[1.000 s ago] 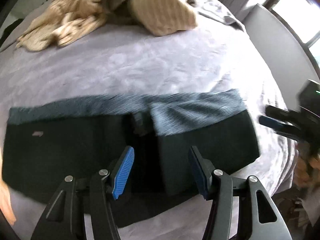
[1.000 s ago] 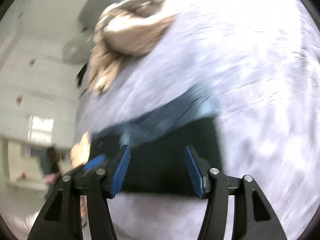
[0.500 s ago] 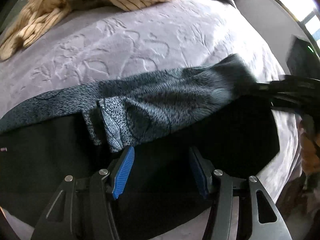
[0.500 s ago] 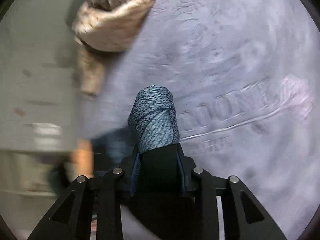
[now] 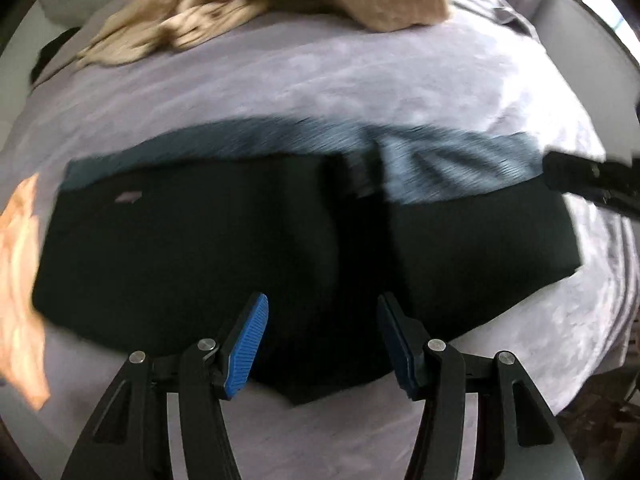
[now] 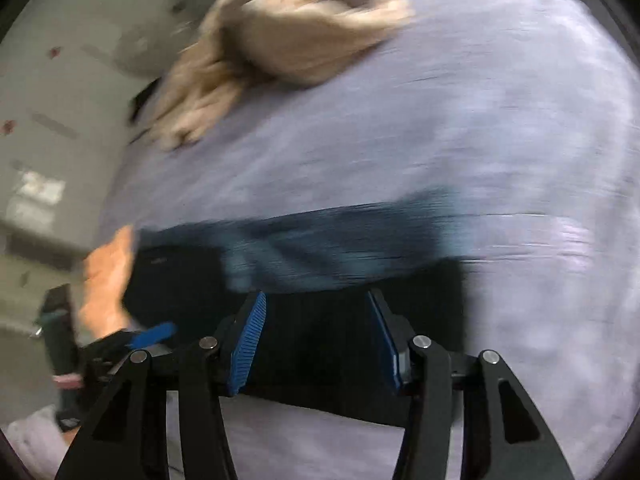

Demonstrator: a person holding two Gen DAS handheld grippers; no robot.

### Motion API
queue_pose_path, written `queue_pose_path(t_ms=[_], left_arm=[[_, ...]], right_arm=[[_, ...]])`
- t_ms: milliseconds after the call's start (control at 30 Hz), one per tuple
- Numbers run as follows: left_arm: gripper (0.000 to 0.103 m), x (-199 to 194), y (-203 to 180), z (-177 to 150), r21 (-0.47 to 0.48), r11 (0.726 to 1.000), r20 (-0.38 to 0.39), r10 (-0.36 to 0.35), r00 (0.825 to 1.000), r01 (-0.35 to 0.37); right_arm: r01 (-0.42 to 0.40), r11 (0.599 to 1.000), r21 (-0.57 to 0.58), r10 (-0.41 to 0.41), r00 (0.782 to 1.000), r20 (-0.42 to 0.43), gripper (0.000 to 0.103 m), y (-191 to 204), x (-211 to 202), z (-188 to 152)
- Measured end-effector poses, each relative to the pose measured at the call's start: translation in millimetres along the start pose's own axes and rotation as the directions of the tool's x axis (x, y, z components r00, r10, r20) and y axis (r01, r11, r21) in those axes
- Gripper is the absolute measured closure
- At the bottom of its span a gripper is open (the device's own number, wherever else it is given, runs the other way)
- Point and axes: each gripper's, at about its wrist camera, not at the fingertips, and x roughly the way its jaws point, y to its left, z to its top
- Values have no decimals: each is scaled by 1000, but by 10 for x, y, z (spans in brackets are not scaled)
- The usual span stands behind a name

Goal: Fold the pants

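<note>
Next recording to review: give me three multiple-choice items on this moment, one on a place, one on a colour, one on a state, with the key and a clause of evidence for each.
1. Where does the beige clothing pile lie?
A. on the pants
B. on the bed's far side, beyond the pants
C. between the left gripper's fingers

2. What colour is the band along the far edge of the black pants?
A. red
B. speckled blue-grey
C. yellow

3. What is between the left gripper fingers?
A. nothing gripped
B. a pinched fold of the pants
C. the beige clothing

Key: 1 B, bare purple bedspread separates pile and pants; 2 B, the band reads blue-grey; 3 A, the pads stand apart above flat fabric.
</note>
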Motion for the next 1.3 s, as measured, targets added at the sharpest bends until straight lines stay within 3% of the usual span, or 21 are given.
queue_pose_path(t_ms=[67,200,267,333,400,467,500,567,667,900,1067,1300], left_arm=[[45,3,106,-66,-21,999,-7,33,999,-33],[45,-39,418,-271,-72,996,-30,54,998,-56],[45,-70,534,-348,-77,995,-35,60,998,-63],[45,-101,656,-398,-88,994,-38,62,997,-65],[45,-117,785,-438,-104,992,-37,64,997,-68],[42,-145,886,-459,-129,990,-27,54,998,-57],[25,-160,957,-473,-141,989,-21,43,999,-45],[13,-226,1034,-492,-159,987,10,31,999,-29],[13,-272,1075,-510,-149,989,24,15,1000,-12],[13,-362,1202,-581,-144,989,10,-25,1000,27],[13,-464,1238,-597,-125,992,18,-23,1000,25],[13,-628,1231,-643,-136,991,58,15,998,-7]], right_arm=[[-28,999,-17,27,999,-24,49,238,288,33],[-30,998,62,37,994,-105,49,443,1061,60],[-16,1000,27,20,990,-140,49,614,1186,-37],[-2,995,-98,-13,989,-148,48,904,1159,-134],[-88,989,-118,63,977,-202,48,1085,1121,-225],[-35,988,-149,6,981,-194,48,1185,1003,-325],[-9,988,-154,-20,983,-183,48,1209,910,-387],[6,992,-124,-29,983,-180,48,1220,749,-517],[55,994,-90,-71,981,-181,45,1164,549,-669],[179,984,-11,-179,972,-151,21,1251,281,-1034],[268,962,-49,-271,958,-91,2,1458,170,-1160],[280,956,-86,-286,956,-64,1,1622,45,-1171]])
